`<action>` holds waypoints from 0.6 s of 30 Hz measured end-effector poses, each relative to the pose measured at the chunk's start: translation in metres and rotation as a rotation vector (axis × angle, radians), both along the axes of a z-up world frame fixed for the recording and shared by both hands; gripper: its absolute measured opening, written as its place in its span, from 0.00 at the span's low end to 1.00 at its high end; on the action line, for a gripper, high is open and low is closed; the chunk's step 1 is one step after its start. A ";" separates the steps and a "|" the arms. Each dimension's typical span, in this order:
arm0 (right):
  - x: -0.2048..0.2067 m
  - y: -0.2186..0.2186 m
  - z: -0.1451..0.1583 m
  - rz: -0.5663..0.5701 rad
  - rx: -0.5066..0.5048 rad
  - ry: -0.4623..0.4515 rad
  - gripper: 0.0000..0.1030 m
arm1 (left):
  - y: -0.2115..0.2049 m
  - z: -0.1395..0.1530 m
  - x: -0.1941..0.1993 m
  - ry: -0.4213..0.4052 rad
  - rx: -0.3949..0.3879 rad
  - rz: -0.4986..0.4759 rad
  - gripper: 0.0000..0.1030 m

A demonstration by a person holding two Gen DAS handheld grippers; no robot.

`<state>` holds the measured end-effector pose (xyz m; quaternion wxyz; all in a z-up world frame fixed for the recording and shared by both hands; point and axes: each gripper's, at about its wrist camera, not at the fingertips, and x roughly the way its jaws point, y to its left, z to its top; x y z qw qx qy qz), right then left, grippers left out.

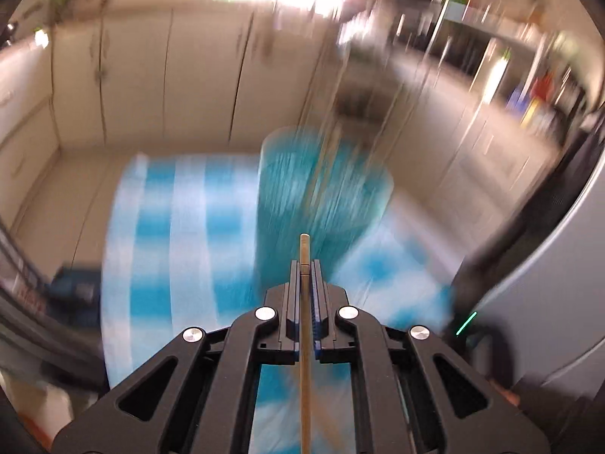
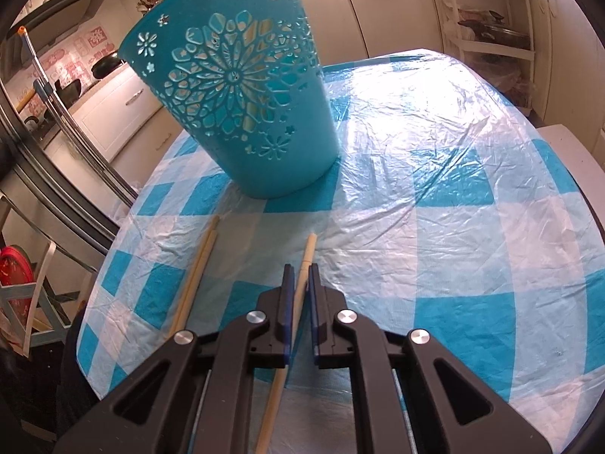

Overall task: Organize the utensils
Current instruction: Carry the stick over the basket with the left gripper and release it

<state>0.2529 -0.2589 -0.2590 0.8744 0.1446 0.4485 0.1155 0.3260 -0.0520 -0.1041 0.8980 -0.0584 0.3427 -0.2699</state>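
My left gripper (image 1: 304, 263) is shut on a brown wooden chopstick (image 1: 304, 321), whose tip pokes out past the fingertips; the left wrist view is streaked with motion blur. Beyond it stands a teal basket (image 1: 321, 193) with other sticks rising out of it. In the right wrist view the same teal cut-out basket (image 2: 242, 87) stands on the blue-and-white checked tablecloth (image 2: 435, 189). My right gripper (image 2: 298, 268) is shut on a pale chopstick (image 2: 304, 265) low over the cloth. Two more chopsticks (image 2: 196, 268) lie side by side on the cloth to its left.
Cream kitchen cabinets (image 2: 378, 3) line the far walls. A white shelf rack (image 2: 487, 26) stands at the right, and a metal frame (image 2: 56, 174) runs along the table's left edge. A red lidded thing (image 2: 13, 276) sits low on the left.
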 end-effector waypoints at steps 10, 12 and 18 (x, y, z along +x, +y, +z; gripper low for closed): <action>-0.001 -0.009 -0.002 -0.011 0.061 0.003 0.08 | -0.040 0.093 0.026 -0.505 -0.215 0.213 0.05; -0.002 -0.012 -0.002 -0.014 0.081 0.006 0.08 | -0.055 0.086 0.037 -0.545 -0.180 0.257 0.05; -0.002 -0.017 -0.003 -0.018 0.124 0.012 0.08 | -0.088 0.039 0.072 -0.526 -0.075 0.322 0.05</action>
